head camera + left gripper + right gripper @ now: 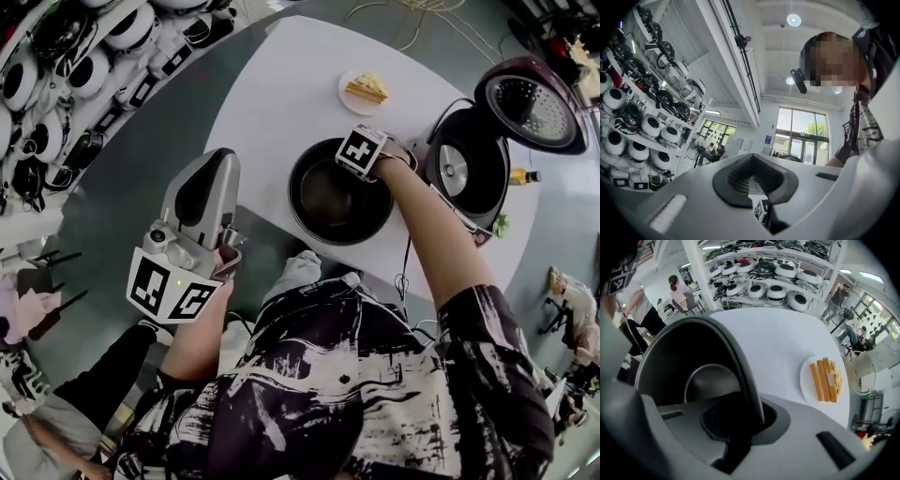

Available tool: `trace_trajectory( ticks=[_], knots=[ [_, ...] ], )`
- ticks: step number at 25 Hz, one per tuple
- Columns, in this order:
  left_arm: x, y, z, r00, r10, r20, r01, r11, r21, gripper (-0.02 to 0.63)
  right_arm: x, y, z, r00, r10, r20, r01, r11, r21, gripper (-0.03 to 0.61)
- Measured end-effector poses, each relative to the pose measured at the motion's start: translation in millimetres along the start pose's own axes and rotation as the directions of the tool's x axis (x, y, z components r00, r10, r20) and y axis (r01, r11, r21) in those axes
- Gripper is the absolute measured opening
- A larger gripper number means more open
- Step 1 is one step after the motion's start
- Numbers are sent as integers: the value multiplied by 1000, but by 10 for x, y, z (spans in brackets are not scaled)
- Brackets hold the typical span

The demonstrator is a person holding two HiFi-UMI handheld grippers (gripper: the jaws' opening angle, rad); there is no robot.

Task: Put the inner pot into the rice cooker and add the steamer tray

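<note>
Head view, pot: dark inner pot (328, 202) sits on the white table (281, 103), not in the rice cooker (469, 169) yet. The cooker stands just right of the pot with its lid (530, 108) flipped up.
Head view, grippers: right gripper (364, 157) points down onto the pot's right rim. The left gripper (217, 164) hangs well left of the pot, off the table and over grey floor (131, 187).
Left gripper view: the only one showing a ceiling lamp (793, 19) and tall windows (801, 136). The left gripper (757, 183) has its jaws together, nothing in them.
Right gripper view: close-up nobody else gets. The right gripper (745, 418) is clamped on the pot (679, 362), whose rim runs right between the jaws.
Surface: round white table (778, 333), with a plate (806, 380) carrying a sandwich (827, 379) right of the pot.
Room: shelves (773, 273) packed with round white-and-black appliances behind the pot, and people (677, 291) sitting left of them.
</note>
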State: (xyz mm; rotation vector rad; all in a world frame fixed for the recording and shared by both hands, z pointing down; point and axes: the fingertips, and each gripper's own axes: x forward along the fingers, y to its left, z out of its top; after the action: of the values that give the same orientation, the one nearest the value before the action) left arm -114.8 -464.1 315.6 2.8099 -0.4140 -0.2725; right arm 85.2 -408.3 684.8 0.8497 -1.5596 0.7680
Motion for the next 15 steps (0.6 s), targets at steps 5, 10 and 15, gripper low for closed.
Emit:
trace_trajectory(
  ticks=[5,10,15],
  knots=[
    [-52,19,31,1000,18,3,-18,1000,3,5,39,11,65,1000,-9,-16,7,995,-101,2],
    [-30,-17,69,1000,9,8,-9,1000,4,5,-46,71,37,999,19,-28,-21,997,-79,-3],
    [58,-108,64,1000,-20,12,20,1000,-3,5,-150,83,63,999,34,36,-34,999,-5,-3]
  ],
)
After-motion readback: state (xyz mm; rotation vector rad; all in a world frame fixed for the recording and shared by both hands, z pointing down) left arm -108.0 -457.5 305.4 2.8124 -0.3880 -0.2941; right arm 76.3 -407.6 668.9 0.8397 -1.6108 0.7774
